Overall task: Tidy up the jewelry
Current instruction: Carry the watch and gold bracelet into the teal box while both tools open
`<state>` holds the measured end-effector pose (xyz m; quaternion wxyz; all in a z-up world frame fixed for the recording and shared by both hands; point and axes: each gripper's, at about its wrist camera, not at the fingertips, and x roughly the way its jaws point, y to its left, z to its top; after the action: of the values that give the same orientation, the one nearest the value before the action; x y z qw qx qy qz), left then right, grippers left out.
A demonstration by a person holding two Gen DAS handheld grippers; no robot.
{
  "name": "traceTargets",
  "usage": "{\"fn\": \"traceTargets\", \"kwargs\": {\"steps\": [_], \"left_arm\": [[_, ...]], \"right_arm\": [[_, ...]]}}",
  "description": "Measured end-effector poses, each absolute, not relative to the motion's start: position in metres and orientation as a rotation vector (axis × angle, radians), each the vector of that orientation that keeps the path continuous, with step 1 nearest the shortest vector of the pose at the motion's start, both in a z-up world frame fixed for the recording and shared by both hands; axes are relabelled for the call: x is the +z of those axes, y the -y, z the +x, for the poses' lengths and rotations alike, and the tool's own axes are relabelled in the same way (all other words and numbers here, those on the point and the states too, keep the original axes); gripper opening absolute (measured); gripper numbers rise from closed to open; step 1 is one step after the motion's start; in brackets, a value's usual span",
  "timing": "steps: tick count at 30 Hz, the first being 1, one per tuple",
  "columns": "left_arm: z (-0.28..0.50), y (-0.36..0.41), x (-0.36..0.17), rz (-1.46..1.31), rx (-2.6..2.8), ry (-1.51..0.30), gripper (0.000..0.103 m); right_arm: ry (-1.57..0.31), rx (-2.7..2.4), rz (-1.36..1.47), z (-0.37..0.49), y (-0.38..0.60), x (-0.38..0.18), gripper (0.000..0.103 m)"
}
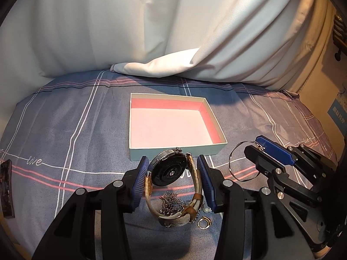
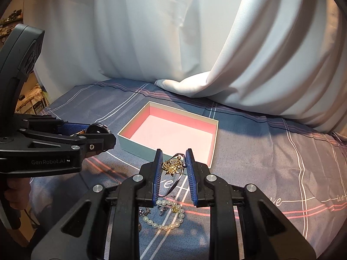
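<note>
An open box (image 1: 138,153) with a pink inside lies on the bedsheet; it also shows in the right wrist view (image 2: 134,146). My left gripper (image 1: 172,170) is shut on a wristwatch (image 1: 169,171) with a pale strap, held just in front of the box. My right gripper (image 2: 173,162) is shut on a thin silver bangle with a gold flower charm (image 2: 172,165), held near the box's front corner. The bangle (image 1: 233,164) and right gripper (image 1: 264,151) show at the right of the left wrist view. The left gripper (image 2: 95,134) shows at the left of the right wrist view.
A silver chain (image 1: 171,203), a gold ring (image 1: 205,222) and a pearl (image 1: 207,210) lie under the left gripper. A pearl bracelet (image 2: 169,216) and small earrings (image 2: 162,209) lie under the right gripper. White drapery (image 1: 151,32) hangs behind the box.
</note>
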<state>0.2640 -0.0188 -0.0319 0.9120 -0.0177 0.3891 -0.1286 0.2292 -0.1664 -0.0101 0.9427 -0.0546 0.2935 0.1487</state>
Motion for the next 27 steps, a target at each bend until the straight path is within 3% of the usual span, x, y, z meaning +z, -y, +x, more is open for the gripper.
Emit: {"fn": "traceTargets", "kwargs": {"steps": [17, 27], "left_arm": [[0.328, 0.032, 0.035, -0.042, -0.233, -0.697, 0.045], [0.389, 0.035, -0.002, -0.043, -0.196, -0.815, 0.045]], "right_arm": [[-0.569, 0.29, -0.099, 0.299, 0.167, 0.028, 0.023], [-0.692, 0.256, -0.095, 0.363, 0.162, -0.003, 0.023]]}}
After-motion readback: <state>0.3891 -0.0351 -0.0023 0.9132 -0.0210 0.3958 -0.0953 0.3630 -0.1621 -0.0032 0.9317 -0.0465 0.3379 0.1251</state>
